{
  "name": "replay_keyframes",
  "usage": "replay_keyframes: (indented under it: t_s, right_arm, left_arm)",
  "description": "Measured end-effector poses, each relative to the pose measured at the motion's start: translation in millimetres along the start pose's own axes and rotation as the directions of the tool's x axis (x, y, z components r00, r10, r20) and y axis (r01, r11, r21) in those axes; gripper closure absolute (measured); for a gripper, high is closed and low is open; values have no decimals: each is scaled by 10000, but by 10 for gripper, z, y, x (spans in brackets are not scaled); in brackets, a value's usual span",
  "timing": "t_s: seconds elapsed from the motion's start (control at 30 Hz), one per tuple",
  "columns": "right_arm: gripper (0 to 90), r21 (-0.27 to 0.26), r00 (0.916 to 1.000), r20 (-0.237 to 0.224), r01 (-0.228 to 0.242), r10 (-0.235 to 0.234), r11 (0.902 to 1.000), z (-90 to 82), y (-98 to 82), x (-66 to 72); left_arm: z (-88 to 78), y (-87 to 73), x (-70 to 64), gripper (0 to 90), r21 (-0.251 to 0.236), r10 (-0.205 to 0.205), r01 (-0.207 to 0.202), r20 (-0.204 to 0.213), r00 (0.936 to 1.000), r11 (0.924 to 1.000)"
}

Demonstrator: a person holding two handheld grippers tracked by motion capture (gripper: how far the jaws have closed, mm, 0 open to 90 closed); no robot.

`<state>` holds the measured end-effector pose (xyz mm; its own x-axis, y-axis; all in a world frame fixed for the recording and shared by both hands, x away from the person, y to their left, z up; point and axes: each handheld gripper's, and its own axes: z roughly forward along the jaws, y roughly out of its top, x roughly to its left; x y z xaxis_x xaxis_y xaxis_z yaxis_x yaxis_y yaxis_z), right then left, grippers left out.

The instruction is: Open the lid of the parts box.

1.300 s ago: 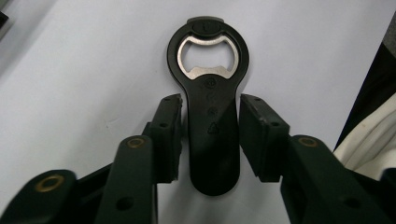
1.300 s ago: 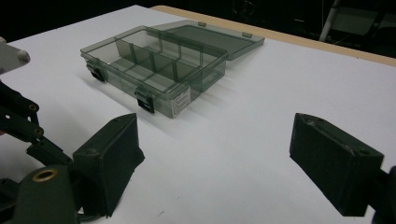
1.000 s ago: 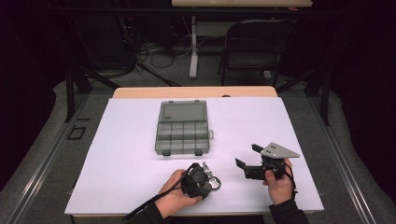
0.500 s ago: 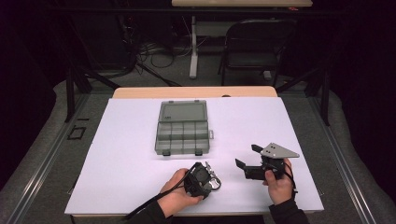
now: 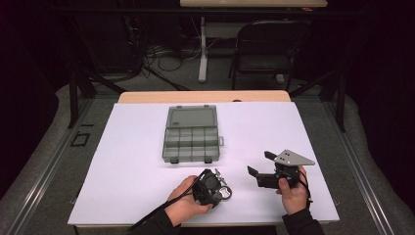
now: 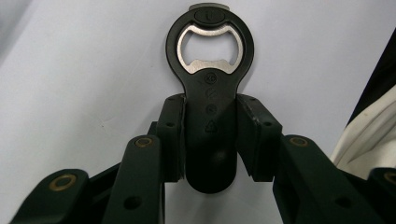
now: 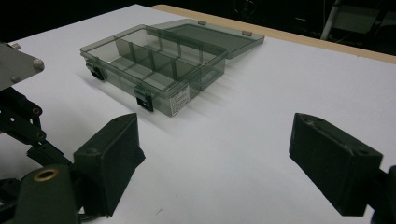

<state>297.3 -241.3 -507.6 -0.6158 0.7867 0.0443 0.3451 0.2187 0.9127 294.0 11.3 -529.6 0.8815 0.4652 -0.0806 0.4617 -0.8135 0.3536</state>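
Observation:
A black bottle opener (image 6: 210,107) with a metal mouth lies on the white table top. Its handle sits between the pads of my left gripper (image 6: 210,135), which press on both sides of it. In the high view that gripper (image 5: 218,188) is near the table's front edge, in the person's left hand, with the bottle opener (image 5: 225,192) at its tip. My right gripper (image 5: 260,164) hovers to the right of it with its jaws wide apart. In its own view the right gripper (image 7: 215,154) has only bare table between its pads.
A smoky clear compartment box (image 5: 191,139) stands mid-table with its lid folded back; the right gripper view shows this box (image 7: 154,65) ahead and to the left. The white sheet (image 5: 132,161) covers the table. A chair (image 5: 269,49) stands beyond the far edge.

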Motion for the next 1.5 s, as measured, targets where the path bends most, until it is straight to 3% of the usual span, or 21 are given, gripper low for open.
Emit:
replay_keyframes:
  t_s: [0.7, 1.13, 1.5]
  right_arm:
    - [163, 3, 9999, 34, -154, 154, 9999, -2, -11, -26]
    - [164, -40, 9997, 67, -232, 233, 9997, -2, -17, -46]
    - [164, -47, 9994, 122, -324, 324, 9995, -2, -22, -63]
  left_arm:
    - [-81, -1, 76, 649, -168, -41, 46, 337, 9994, 9998]
    - [-260, 10, 164, 649, -395, -21, 33, 307, 9995, 9992]
    - [-421, 18, 321, 649, -610, -167, 190, 378, 9991, 9980]
